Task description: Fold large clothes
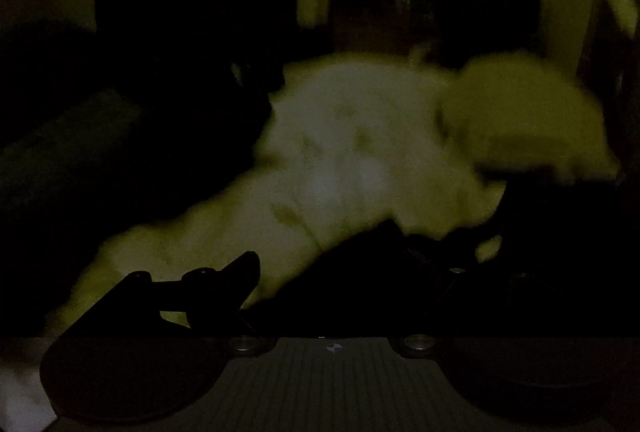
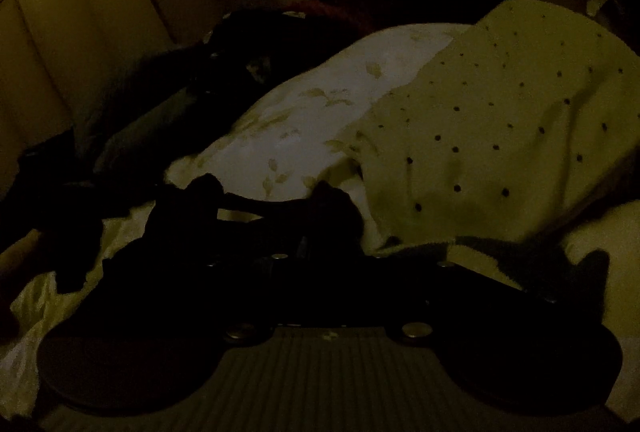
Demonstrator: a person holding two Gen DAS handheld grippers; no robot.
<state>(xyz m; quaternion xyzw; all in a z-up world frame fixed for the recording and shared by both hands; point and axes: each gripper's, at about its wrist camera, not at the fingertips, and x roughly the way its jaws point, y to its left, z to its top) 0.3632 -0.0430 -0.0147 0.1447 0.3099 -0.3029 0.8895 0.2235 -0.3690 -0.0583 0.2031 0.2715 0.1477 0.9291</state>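
The room is very dark. In the right wrist view my right gripper (image 2: 268, 197) has its two black fingertips close together, with a fold of a dark garment (image 2: 120, 264) pinched between them; the garment trails down to the left. Beyond it lie a white leaf-print cloth (image 2: 304, 111) and a pale yellow dotted cloth (image 2: 500, 119). The left wrist view is blurred. My left gripper (image 1: 320, 264) shows one finger (image 1: 236, 276) over the white leaf-print cloth (image 1: 352, 151). Its other finger is lost in a dark mass of fabric (image 1: 372, 272).
A pale padded couch back (image 2: 80, 11) rises at the left behind the clothes. More dark clothing (image 2: 248, 43) is heaped at the back. A yellowish bundle (image 1: 520, 111) sits to the right in the left wrist view, with dark furniture behind it.
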